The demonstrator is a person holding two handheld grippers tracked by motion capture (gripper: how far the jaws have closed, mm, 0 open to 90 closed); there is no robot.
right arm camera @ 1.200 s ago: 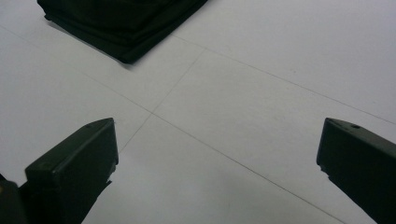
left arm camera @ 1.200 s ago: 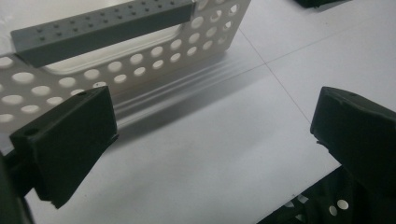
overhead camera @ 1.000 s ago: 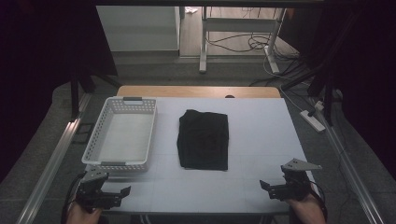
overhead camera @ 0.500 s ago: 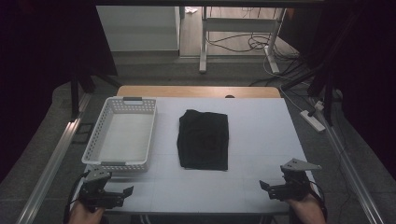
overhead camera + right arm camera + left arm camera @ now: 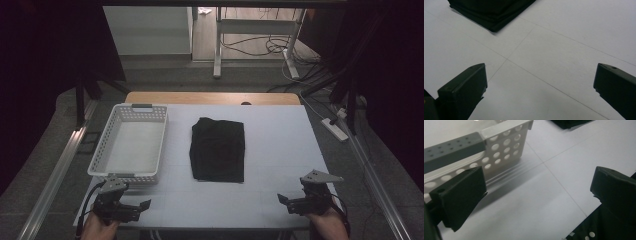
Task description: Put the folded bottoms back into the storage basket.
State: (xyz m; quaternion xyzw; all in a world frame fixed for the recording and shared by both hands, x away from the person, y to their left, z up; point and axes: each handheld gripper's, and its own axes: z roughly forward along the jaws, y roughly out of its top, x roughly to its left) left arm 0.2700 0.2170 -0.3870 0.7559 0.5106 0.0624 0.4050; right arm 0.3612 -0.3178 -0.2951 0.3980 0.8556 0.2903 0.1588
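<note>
At the near edge of the desk [image 5: 280,150] both grippers sit low with nothing in them: the left gripper [image 5: 142,206] has slid a bit further back toward the person over the last second, jaws spread wide just in front of the white basket [image 5: 150,112], while the right gripper [image 5: 282,200] hasn't really budged, jaws also wide open. The folded black cloth [image 5: 218,149] lies flat mid-desk, just beside the basket and well apart from both grippers. So I'd say nothing's started yet, probably just lining up before reaching for the cloth.
</note>
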